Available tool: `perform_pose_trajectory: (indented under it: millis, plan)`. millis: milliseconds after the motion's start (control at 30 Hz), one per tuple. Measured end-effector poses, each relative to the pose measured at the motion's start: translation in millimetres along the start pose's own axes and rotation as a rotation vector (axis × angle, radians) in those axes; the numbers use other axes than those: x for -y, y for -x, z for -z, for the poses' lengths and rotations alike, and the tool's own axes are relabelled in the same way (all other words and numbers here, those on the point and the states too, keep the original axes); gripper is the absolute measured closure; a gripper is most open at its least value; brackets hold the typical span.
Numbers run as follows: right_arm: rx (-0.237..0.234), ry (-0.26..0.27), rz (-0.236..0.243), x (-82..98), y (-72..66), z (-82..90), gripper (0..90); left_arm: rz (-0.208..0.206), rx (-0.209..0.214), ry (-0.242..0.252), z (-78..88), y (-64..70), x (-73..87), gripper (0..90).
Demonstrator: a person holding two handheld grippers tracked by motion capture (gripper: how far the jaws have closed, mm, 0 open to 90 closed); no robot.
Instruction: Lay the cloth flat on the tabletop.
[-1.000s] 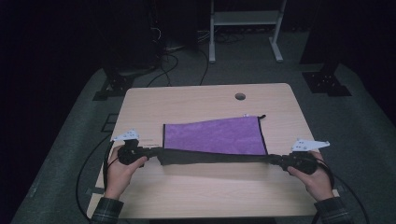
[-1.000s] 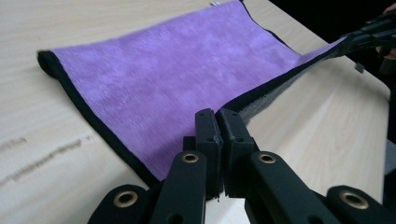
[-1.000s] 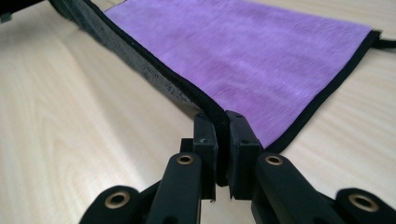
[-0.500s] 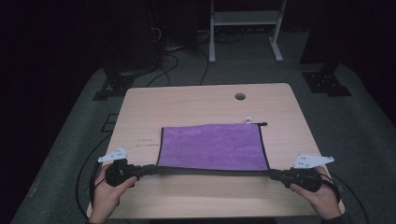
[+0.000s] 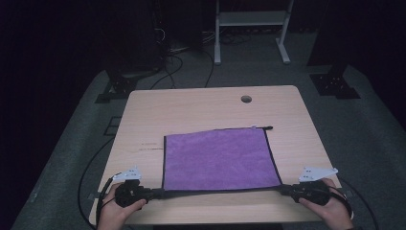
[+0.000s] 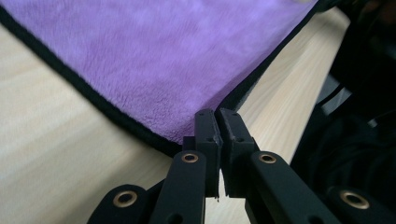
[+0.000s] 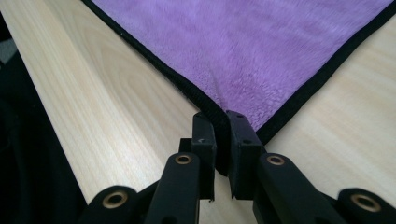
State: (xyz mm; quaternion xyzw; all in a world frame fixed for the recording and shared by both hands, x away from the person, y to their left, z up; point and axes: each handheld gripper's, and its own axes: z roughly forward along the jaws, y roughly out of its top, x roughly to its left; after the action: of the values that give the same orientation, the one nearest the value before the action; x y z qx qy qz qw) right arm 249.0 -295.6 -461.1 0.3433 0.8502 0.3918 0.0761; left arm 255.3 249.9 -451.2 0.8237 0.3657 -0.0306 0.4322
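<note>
Purple fleece with a black hem: that is what you have in both claws, and it will behave like any thin towel, light, limp and ready to sag or fold wherever it isn't pulled flat. The cloth lies spread on the wooden table, reaching away from both claws toward the far side, with its near hem stretched in a straight line between them.

Your left gripper is clenched on the near corner at its side; in the left gripper view the jaws of that gripper stand pressed together with the hem coming out just ahead of their tips. Your right gripper is clamped the same way on the other near corner, and in the right gripper view the black edging runs straight into its closed jaws.

Corners are the right place to hold: the stitched hem is the firmest part and gives the pads something to bite, whereas the plush middle would bunch and could slip. Keep the near edge taut between your hands and the sheet should slide rather than wrinkle.

Compared with a second ago, both hands have come back toward the table's near edge and dropped slightly. The cloth has been dragged along with them, so it now shows nearly its full square, where earlier it looked like a shorter band with its near edge raised.
</note>
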Motion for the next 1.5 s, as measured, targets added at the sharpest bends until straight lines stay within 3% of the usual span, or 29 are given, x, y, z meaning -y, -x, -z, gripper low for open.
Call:
perform_pose_trajectory:
  millis: [167, 233, 367, 467, 633, 967, 1267, 1500]
  plan:
    - [-0.013, -0.027, 0.0, 3.4, -0.6, -2.9, 80.2, -0.016, -0.012, -0.067, -6.7, 2.4, 2.6, 86.2]
    - [-0.029, -0.025, -0.002, 5.4, -0.5, -2.3, 75.2, -0.027, -0.018, -0.071, -6.3, 3.0, 3.4, 84.2]
    - [-0.068, 0.029, 0.008, 9.3, 1.0, 4.7, 58.5, -0.029, -0.044, -0.016, 3.8, 2.4, 1.9, 68.8]
    - [-0.074, 0.105, 0.008, 9.4, 5.0, 17.3, 53.2, -0.032, -0.065, 0.012, 9.4, 1.3, 0.7, 62.1]
    - [0.009, 0.159, 0.003, 5.9, 16.0, 20.8, 43.9, -0.032, -0.122, 0.046, 8.2, -7.6, -3.7, 52.4]
    - [0.179, 0.155, -0.058, -3.7, 56.5, 4.7, 37.1, -0.043, -0.257, 0.07, 1.8, -28.2, -21.9, 46.2]
    - [0.281, 0.12, -0.104, -9.6, 82.6, -13.4, 28.9, -0.045, -0.346, 0.066, -11.2, -48.4, -31.0, 31.8]
    - [0.339, 0.066, -0.135, -8.5, 95.0, -25.8, 26.3, -0.066, -0.394, 0.063, -17.7, -63.5, -35.6, 27.1]
